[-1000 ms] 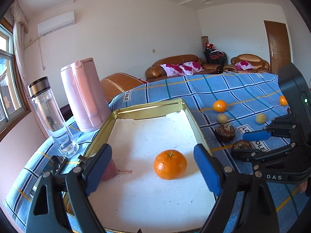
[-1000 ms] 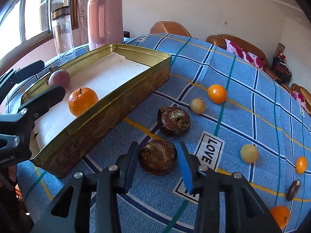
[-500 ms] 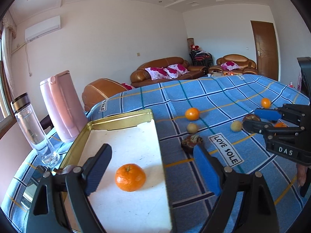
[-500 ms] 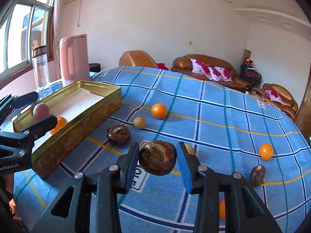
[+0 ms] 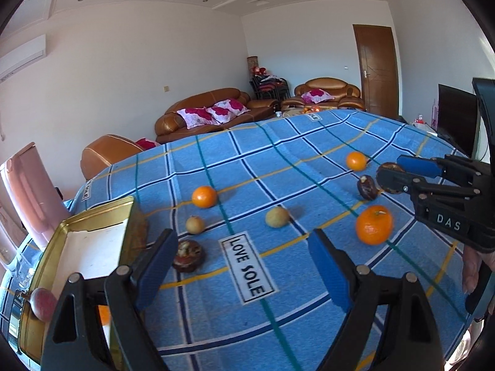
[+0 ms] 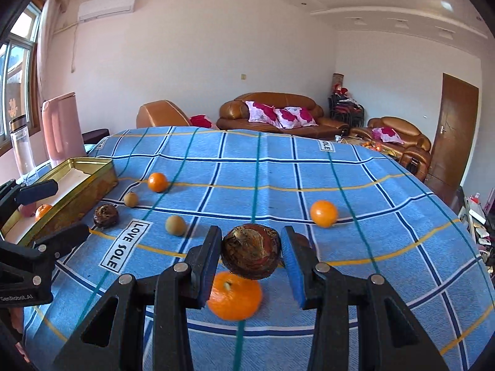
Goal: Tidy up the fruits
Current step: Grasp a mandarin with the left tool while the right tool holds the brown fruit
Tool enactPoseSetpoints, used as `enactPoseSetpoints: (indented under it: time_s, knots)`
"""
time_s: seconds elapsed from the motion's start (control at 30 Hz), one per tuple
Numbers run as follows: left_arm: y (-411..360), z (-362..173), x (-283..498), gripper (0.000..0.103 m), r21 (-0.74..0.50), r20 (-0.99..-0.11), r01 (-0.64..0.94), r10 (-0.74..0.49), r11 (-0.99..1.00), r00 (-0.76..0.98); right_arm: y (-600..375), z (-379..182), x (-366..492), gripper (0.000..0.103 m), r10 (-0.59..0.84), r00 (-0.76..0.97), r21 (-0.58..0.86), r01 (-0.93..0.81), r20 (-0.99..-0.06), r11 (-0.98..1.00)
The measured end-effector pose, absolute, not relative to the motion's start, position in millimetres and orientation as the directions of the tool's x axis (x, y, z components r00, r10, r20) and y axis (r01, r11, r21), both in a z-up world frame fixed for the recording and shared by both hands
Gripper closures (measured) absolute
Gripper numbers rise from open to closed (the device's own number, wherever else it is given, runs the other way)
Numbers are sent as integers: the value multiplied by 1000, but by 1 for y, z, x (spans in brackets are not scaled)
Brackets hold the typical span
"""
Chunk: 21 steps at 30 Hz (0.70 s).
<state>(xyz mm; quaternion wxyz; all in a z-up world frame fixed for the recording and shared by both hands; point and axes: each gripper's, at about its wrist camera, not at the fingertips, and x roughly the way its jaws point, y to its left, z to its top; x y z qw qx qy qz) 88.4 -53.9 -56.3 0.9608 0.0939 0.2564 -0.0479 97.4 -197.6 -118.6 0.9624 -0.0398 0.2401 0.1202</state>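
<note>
Right gripper (image 6: 251,255) clamps one brown fruit (image 6: 252,252); left gripper (image 5: 239,267) wide, empty; perhaps five oranges; two pale fruits.

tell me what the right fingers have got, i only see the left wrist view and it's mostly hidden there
observer: A dark brown fruit, round and rough-skinned, pressed between both right fingers.
operator: is it off the cloth
observer: It looks lifted clear of the blue checked cloth, and in the right wrist view it hangs just above a large orange.
operator: anything standing behind the tin i should know of
observer: Past the tin, a clear bottle with a metal cap stands just left of the pink kettle, near the window.
</note>
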Motion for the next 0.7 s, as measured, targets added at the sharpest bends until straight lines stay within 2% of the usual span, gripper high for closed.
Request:
enactPoseSetpoints:
  time_s: [0.33,0.7]
  knots:
    - [-118,-69,119,15,81,-587,285,-185,955,788,-254,-124,86,61,163,865,35,-167,-474,985]
    - [-161,-81,135,18,72,-643,361,-234,930,729,-276,-132,85,61,162,866,75,-144,-472,987]
